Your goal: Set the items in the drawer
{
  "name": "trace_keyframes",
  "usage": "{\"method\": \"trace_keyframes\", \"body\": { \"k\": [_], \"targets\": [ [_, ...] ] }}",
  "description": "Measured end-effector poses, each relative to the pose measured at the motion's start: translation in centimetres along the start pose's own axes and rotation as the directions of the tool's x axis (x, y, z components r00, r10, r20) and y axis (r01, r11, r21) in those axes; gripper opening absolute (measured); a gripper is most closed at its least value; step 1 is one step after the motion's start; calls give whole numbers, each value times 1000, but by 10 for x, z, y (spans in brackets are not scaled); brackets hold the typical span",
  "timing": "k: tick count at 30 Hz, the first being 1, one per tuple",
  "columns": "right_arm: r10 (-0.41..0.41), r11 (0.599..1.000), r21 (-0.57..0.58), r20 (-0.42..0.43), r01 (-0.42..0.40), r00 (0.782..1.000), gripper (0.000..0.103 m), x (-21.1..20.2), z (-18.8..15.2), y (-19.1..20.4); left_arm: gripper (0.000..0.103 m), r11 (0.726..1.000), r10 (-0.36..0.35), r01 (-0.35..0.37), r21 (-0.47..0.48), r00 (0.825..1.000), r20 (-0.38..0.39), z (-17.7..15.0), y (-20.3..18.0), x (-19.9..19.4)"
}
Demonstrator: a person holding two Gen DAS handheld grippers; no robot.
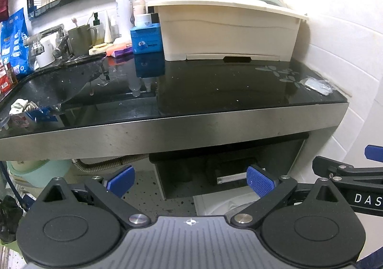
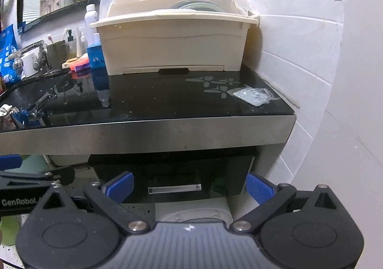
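A black drawer unit (image 2: 172, 173) with a clear bar handle (image 2: 174, 189) sits shut under the steel-edged black counter (image 2: 167, 101); the left wrist view shows the same drawer unit (image 1: 215, 163) and handle (image 1: 231, 177). A small clear plastic packet (image 2: 252, 95) lies on the counter's right end, also seen as the packet (image 1: 317, 85). My right gripper (image 2: 190, 186) is open in front of the drawer, nothing between its blue pads. My left gripper (image 1: 190, 179) is open too, low and left of the drawer, holding nothing.
A cream dish box (image 2: 172, 37) with a clear lid stands at the back of the counter. Bottles (image 1: 124, 10), a blue box (image 1: 146, 39), a green mug (image 1: 80, 39) and a tap (image 1: 47, 39) crowd the left by the sink. A white tiled wall (image 2: 299, 53) closes the right side.
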State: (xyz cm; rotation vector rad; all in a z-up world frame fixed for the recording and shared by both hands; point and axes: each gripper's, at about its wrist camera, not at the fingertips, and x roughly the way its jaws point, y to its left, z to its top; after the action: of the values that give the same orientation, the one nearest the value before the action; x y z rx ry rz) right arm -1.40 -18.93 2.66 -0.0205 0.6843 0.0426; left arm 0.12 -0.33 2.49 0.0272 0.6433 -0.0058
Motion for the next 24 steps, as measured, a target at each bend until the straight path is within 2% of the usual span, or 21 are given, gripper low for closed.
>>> {"method": "trace_keyframes", "body": {
  "k": [24],
  "targets": [
    [0, 1000, 0, -2, 0, 1000, 101, 1, 0, -3, 101, 1000, 2, -2, -4, 1000, -4, -2, 0, 0]
  ]
}}
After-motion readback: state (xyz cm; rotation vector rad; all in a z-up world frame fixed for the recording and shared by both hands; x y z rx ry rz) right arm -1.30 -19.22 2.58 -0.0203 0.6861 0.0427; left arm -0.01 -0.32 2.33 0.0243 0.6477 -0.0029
